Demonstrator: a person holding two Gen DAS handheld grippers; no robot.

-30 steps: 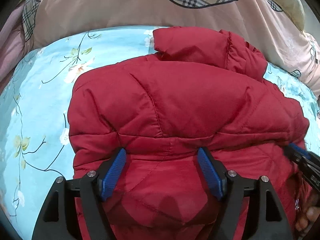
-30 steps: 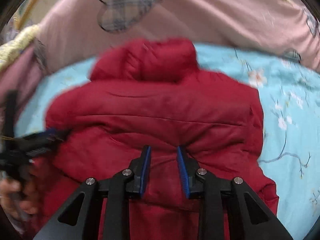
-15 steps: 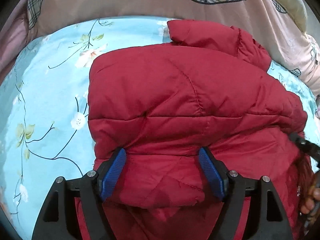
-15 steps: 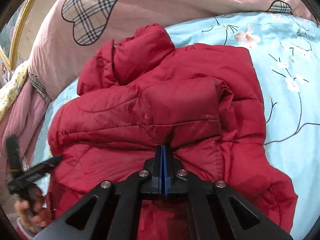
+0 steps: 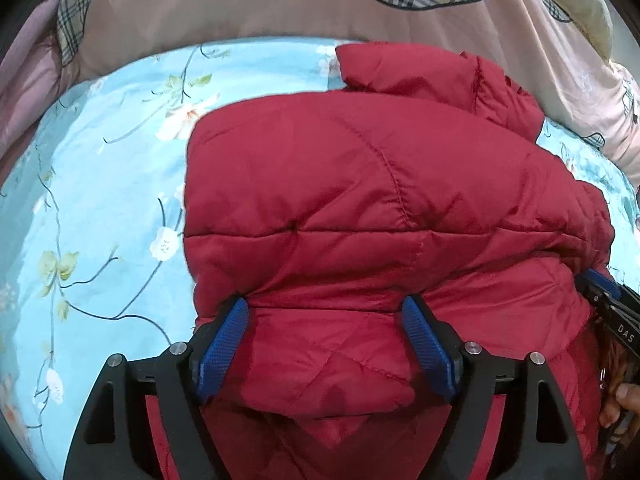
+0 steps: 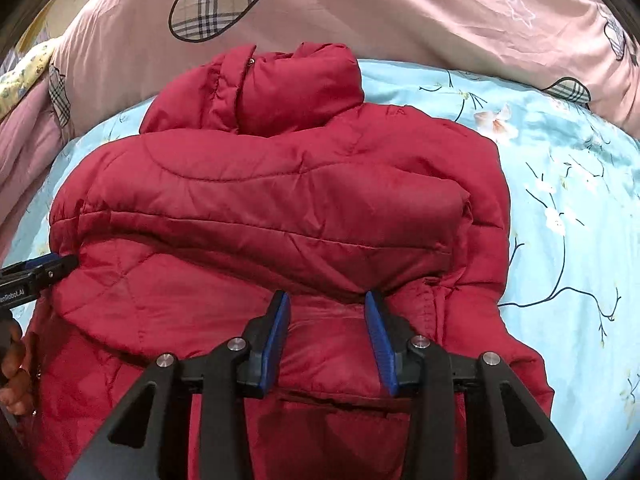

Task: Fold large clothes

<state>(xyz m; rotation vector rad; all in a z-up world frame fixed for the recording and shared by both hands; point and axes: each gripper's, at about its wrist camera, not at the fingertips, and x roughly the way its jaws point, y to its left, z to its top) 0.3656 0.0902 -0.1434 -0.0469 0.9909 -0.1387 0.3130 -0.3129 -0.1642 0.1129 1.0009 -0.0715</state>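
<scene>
A red quilted puffer jacket [image 5: 360,208] lies on the bed, its sleeves folded in across the body and its collar [image 6: 280,84] at the far end. It also fills the right wrist view [image 6: 260,208]. My left gripper [image 5: 324,320] is open, its blue pads either side of a jacket fold near the left edge, with nothing gripped. My right gripper [image 6: 326,308] is open over the jacket's lower middle, fabric between the jaws. Each gripper shows at the side of the other's view: the right one [image 5: 604,300], the left one [image 6: 40,270].
The jacket rests on a light blue floral bedsheet [image 5: 100,200], also in the right wrist view [image 6: 568,208]. A pink quilt with plaid hearts [image 6: 360,12] is bunched along the far side of the bed. A hand [image 6: 16,376] holds the left gripper.
My right gripper was shut on jacket fabric half a second ago and has opened. The jacket has settled flatter on the sheet. The left gripper stayed open and barely moved.
</scene>
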